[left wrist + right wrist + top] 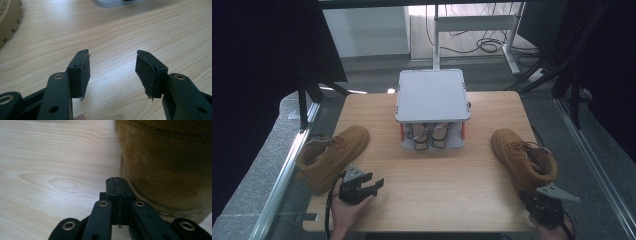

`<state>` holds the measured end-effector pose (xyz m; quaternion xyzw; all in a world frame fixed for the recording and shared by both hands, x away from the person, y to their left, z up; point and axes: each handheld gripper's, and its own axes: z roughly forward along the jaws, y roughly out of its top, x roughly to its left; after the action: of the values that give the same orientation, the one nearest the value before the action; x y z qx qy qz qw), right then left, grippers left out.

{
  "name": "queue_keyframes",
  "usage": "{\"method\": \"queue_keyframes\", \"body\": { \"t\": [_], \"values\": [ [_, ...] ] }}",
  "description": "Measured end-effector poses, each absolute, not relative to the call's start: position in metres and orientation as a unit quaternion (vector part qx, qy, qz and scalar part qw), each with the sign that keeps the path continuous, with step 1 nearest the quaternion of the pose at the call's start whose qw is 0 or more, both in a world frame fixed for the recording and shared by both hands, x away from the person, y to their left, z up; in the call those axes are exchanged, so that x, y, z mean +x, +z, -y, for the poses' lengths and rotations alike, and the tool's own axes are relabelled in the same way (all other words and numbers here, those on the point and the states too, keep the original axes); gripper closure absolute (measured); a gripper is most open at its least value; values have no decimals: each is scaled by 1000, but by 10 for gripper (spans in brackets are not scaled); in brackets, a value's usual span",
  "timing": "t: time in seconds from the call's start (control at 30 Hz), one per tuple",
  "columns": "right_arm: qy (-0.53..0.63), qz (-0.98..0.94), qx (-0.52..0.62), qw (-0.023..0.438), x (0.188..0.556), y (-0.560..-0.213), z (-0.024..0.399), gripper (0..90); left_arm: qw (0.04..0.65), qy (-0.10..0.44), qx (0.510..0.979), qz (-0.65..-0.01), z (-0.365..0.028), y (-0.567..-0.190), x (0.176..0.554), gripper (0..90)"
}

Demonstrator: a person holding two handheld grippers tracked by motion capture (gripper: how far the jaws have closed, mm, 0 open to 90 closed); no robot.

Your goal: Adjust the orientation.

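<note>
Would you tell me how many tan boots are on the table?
2: the left boot lies at the table's left edge beside the left gripper; the right boot stands near the right edge, just ahead of the right gripper.

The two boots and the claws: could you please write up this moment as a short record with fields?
surface: wooden table
left boot: tan boot lying at the table's left edge, toe pointing away from the person
right boot: tan boot at the right edge, near the front corner
rack: grey two-level stand at the back centre, a pair of shoes on its lower level
left claw: open, nothing between the jaws, beside the left boot
right claw: shut, empty, its tip right at the right boot's heel; contact unclear
</note>
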<state>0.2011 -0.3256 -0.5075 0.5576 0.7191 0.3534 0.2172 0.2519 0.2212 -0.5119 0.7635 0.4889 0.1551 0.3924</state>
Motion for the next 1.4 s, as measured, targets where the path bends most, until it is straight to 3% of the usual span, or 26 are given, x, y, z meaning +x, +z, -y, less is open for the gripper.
{"method": "queue_keyframes", "body": {
  "t": [0.6, 0.93, 1.4],
  "values": [
    [359, -673, 598, 247, 197, -511, 365, 898, 389, 152, 765, -490, -224, -514, 252, 449],
    [371, -704, 552, 250, 197, -502, 333, 897, 392, 149, 763, -491, -223, -514, 252, 448],
    [408, -728, 515, 198, 210, -510, 287, 896, 388, 144, 771, -485, -219, -516, 253, 445]
  ]
}}
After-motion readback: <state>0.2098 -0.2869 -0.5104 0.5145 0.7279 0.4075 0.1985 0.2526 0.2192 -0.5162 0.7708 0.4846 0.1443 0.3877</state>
